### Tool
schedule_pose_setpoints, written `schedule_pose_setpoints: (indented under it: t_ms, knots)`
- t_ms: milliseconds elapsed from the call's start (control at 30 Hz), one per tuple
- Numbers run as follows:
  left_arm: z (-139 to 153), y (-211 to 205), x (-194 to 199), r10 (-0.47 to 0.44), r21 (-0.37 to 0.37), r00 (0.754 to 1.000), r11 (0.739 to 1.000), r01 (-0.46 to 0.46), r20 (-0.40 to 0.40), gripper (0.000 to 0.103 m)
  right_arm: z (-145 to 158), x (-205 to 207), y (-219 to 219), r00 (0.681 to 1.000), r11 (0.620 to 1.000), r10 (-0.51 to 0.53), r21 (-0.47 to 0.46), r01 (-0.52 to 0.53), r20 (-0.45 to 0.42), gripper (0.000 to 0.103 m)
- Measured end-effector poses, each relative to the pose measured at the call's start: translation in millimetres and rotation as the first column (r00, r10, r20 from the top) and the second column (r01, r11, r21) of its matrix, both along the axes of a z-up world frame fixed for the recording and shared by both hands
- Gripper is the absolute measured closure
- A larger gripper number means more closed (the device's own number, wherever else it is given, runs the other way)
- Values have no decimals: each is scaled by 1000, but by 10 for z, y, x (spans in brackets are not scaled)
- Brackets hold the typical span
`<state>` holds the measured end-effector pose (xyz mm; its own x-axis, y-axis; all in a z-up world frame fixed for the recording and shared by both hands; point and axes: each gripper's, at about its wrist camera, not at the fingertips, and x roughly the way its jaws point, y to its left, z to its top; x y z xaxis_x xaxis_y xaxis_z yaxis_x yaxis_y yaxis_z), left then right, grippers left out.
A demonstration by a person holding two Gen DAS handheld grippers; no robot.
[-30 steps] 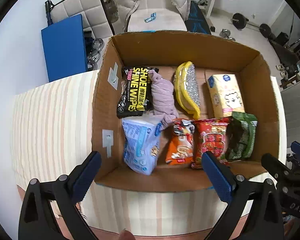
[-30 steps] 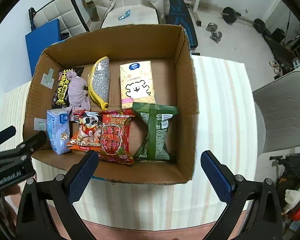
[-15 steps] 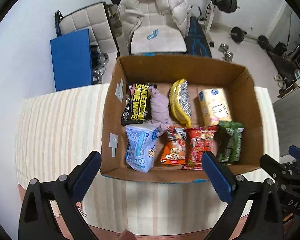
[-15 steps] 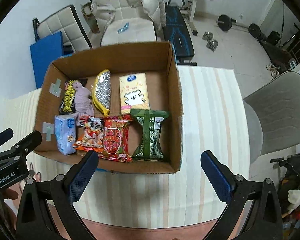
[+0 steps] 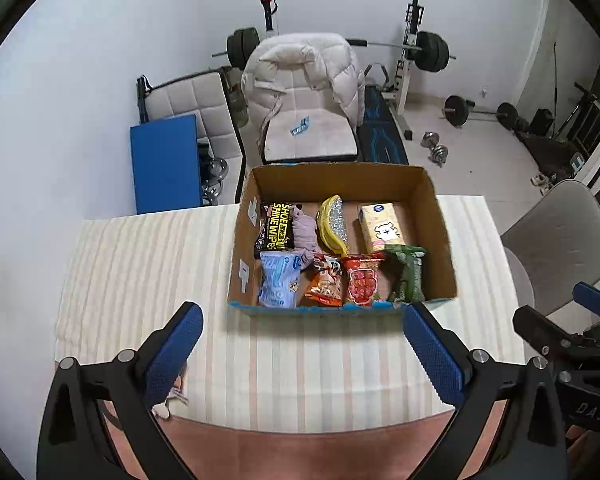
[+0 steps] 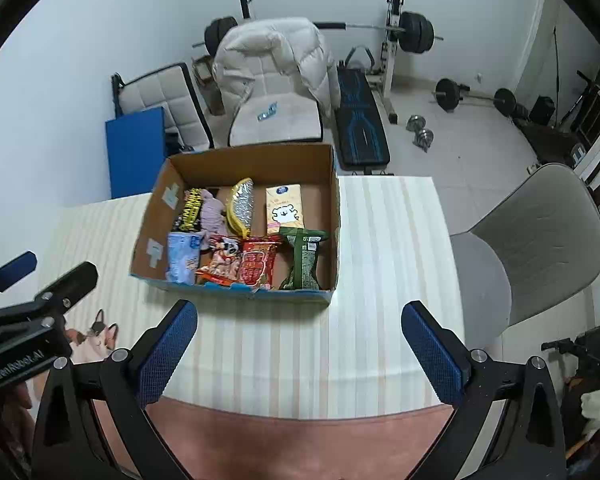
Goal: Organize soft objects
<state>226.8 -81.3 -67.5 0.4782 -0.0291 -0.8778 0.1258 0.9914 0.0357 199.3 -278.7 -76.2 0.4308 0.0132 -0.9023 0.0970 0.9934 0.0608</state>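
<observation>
Currently, the left gripper (image 5: pixel 300 344) and the right gripper (image 6: pixel 300 340) are held wide apart and empty above the striped table (image 5: pixel 148 264), well short of the cardboard box (image 5: pixel 440 240) at 12 o'clock. Inside it, a shoe wipes pack (image 5: pixel 277 230), purple cloth (image 5: pixel 305 230), yellow scrubber (image 5: pixel 332 226), tissue pack (image 5: pixel 382 226) and snack bags (image 5: pixel 362 284) are packed together.

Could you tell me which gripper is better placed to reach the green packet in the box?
Probably the right gripper: the green packet lies nearly straight ahead of it, and both grippers are open and empty.
</observation>
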Motion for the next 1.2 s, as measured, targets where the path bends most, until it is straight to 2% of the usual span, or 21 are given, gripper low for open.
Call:
schedule_pose_setpoints:
  t_ms: [300, 500, 800, 1200]
  knots:
    - [390, 115, -495, 19, -61, 1000, 998, -17, 24, 1, 673, -581, 80, 995, 1000, 16, -11, -15, 102, 0]
    - [648, 177, -789, 40, -97, 999, 995, -37, 31, 1, 953, -859, 138, 991, 999, 36, -2, -36, 126, 0]
    - [914, 145, -1063, 10, -69, 997, 998, -4, 81, 0, 1196, -1157, 219, 988, 998, 59, -9, -58, 141, 0]
    - [986, 231, -1031, 57, -102, 988, 994, -42, 143, 0, 1315, -1078, 148, 979, 996, -6, -90, 25, 202, 0]
